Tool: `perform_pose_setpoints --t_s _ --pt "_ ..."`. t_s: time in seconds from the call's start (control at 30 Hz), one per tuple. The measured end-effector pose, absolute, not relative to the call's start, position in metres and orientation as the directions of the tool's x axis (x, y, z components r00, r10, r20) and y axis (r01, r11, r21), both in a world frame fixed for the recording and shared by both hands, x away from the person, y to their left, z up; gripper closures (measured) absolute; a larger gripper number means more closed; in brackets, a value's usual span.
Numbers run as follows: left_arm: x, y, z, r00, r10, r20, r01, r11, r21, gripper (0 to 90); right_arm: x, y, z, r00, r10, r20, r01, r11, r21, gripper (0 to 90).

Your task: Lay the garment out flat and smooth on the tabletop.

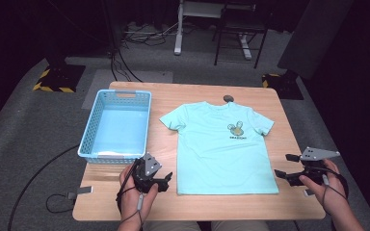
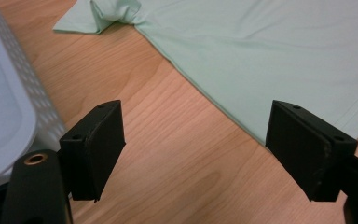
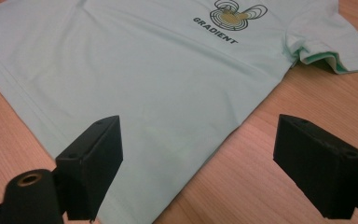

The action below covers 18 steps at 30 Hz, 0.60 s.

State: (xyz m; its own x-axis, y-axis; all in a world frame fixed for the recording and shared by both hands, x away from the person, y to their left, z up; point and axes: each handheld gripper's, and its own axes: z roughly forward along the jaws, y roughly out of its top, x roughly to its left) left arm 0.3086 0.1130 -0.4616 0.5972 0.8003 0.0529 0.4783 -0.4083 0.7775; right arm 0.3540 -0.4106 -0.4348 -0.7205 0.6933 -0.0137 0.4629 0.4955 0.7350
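Shirt (image 1: 220, 147) flat on table (image 1: 173, 96), right of basket (image 1: 117, 126); left gripper (image 1: 165, 182) wide, empty, just off shirt's lower left corner; right gripper (image 1: 284, 166) wide, empty, beside its lower right edge.

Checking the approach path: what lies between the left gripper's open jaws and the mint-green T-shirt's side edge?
Bare wooden table separates the left gripper from the mint-green T-shirt, seen in the left gripper view.
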Motion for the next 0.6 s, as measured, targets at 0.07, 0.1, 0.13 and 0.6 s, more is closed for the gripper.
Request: perform_pose_setpoints --t_s 0.07,0.1,0.13,0.6 --pt "0.307 0.117 -0.464 0.591 0.805 0.056 0.484 -0.409 0.774 19.6 0.353 -0.413 -0.437 -0.715 0.699 -0.014 0.470 0.496 0.730 15.8" --pt "0.306 0.119 -0.465 0.585 0.809 0.053 0.490 -0.405 0.772 19.6 0.353 -0.415 -0.438 -0.714 0.700 -0.013 0.474 0.497 0.727 15.8" --pt "0.306 0.121 -0.467 0.584 0.810 0.054 0.493 -0.406 0.769 19.5 0.352 -0.416 -0.440 -0.711 0.703 -0.011 0.480 0.497 0.723 15.8" --pt "0.297 0.146 -0.478 0.558 0.829 0.040 0.532 -0.394 0.750 18.8 0.347 -0.439 -0.460 -0.666 0.745 -0.010 0.543 0.495 0.679 15.8"
